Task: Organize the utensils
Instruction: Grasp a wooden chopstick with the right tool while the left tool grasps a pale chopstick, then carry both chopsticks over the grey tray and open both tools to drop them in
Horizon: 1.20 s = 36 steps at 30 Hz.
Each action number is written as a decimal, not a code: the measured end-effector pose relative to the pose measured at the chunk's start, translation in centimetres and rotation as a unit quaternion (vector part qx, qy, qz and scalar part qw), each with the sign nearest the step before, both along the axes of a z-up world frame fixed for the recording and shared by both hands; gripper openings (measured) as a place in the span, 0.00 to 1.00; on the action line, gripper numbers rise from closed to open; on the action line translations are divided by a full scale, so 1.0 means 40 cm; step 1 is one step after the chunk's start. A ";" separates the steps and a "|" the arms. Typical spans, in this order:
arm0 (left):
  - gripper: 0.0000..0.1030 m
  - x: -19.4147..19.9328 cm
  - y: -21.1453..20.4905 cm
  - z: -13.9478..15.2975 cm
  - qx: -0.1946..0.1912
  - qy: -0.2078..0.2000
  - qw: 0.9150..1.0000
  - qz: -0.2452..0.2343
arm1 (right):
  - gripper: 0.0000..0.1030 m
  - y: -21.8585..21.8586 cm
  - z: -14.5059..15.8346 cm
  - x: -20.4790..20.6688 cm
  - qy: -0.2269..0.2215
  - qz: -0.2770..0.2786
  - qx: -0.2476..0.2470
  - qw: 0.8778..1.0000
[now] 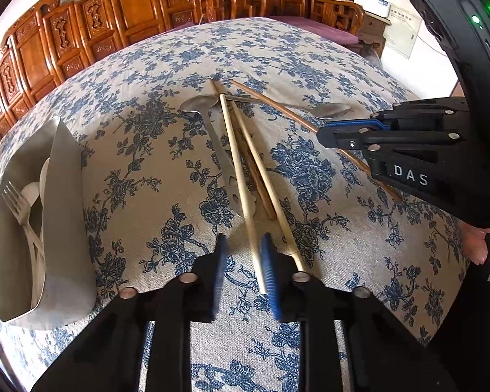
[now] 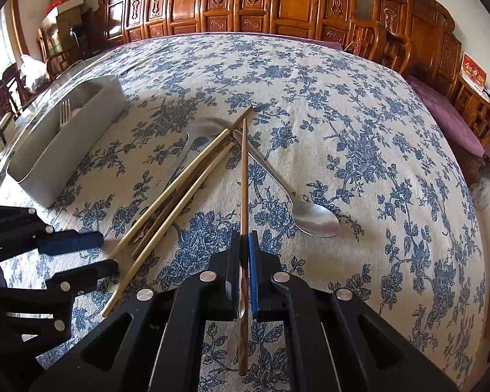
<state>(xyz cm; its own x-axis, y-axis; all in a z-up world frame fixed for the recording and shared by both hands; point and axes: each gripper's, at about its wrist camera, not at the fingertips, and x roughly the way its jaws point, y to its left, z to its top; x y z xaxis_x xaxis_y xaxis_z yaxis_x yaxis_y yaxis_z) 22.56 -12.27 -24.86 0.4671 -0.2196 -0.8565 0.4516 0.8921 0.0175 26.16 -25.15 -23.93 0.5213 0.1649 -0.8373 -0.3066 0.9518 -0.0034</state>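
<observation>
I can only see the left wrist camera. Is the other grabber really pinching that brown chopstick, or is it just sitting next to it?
Observer: It's pinching it. In the right wrist view, the right gripper is closed on the brown chopstick, with no gap on either side.
Operator: Is it holding it right at the end?
Observer: No. A long piece sticks out behind the fingers, back toward the camera.
</observation>
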 end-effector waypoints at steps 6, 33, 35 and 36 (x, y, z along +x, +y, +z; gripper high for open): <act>0.04 -0.008 0.006 0.001 0.006 -0.003 1.000 0.000 | 0.06 0.004 -0.005 0.000 0.002 0.001 -0.007 1.000; 0.04 -0.050 0.154 0.163 -0.035 -0.065 0.996 0.046 | 0.06 0.077 0.060 -0.065 -0.060 0.029 -0.006 0.998; 0.04 -0.039 0.179 0.170 -0.036 -0.066 0.996 0.058 | 0.06 0.085 0.070 -0.070 -0.065 0.033 -0.005 0.997; 0.04 -0.034 0.191 0.173 -0.036 -0.067 0.995 0.064 | 0.06 0.091 0.077 -0.072 -0.068 0.036 -0.004 0.997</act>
<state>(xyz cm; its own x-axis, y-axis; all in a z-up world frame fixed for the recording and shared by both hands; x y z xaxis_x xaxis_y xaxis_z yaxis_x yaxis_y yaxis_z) 21.19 -4.63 -17.94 0.6036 -0.2103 -0.7691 0.3328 0.9430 0.0033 23.28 -21.53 -20.87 0.6170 0.2003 -0.7611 -0.3705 0.9271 -0.0564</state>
